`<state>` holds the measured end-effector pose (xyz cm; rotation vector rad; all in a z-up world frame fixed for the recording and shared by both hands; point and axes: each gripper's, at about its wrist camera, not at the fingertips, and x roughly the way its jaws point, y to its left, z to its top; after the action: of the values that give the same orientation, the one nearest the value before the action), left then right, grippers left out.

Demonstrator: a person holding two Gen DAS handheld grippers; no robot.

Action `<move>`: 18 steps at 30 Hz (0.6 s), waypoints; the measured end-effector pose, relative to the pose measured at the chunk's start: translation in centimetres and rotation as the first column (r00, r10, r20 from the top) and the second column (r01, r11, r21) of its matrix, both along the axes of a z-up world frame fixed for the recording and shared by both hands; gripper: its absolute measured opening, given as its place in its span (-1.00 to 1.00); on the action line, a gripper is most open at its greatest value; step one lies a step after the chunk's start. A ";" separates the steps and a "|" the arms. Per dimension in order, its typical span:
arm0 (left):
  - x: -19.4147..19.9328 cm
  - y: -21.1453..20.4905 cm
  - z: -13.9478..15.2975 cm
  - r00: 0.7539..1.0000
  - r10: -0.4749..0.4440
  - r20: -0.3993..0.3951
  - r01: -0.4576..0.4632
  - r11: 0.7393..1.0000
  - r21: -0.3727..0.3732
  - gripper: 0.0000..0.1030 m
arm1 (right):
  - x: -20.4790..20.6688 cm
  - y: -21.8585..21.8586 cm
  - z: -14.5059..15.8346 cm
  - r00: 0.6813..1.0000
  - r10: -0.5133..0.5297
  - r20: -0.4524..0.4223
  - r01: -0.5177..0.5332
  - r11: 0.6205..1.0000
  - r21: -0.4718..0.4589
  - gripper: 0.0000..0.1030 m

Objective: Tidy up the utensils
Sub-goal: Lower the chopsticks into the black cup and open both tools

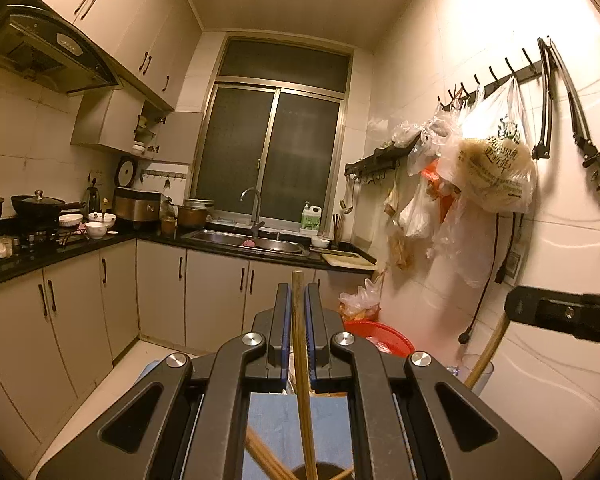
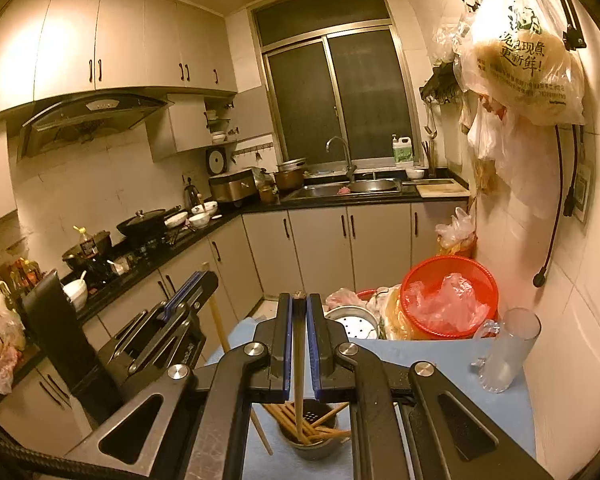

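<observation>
Wooden chopsticks — light, stiff, slick. We pinch one (image 1: 299,320) in left gripper (image 1: 298,292), one (image 2: 299,344) in right gripper (image 2: 299,300) — mid-shaft grip best, above holder (image 2: 310,432).

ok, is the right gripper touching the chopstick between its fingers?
Touching. The right wrist view shows the right gripper shut on the chopstick, both blue pads pressed against it with no gap.

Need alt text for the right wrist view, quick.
The right claw is shut on a single wooden chopstick above a dark holder of chopsticks on a blue cloth. The left claw holds another chopstick at left; a frosted glass mug stands right.
</observation>
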<state>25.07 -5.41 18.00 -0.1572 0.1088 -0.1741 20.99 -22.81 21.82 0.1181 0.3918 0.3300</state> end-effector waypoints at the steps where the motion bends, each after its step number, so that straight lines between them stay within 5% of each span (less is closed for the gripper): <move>1: 0.5 -0.2 -0.2 1.000 0.001 0.000 -0.001 1.000 0.000 -0.88 | 0.3 -0.1 -0.2 1.000 -0.001 -0.003 0.001 1.000 0.001 -0.86; 10: 4.0 -1.1 -2.4 1.000 0.013 -0.010 -0.013 1.000 -0.007 -0.88 | 2.7 -0.7 -2.3 1.000 -0.010 -0.023 0.009 1.000 -0.012 -0.86; 18: 5.3 -1.2 -6.3 0.995 0.010 -0.095 -0.011 1.000 -0.004 -0.88 | 3.4 -1.5 -4.5 0.998 -0.013 -0.062 0.013 1.000 -0.012 -0.86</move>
<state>30.41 -6.65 11.66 -0.1710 0.2022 -0.1563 24.39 -24.29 17.29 0.1194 0.4546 0.3115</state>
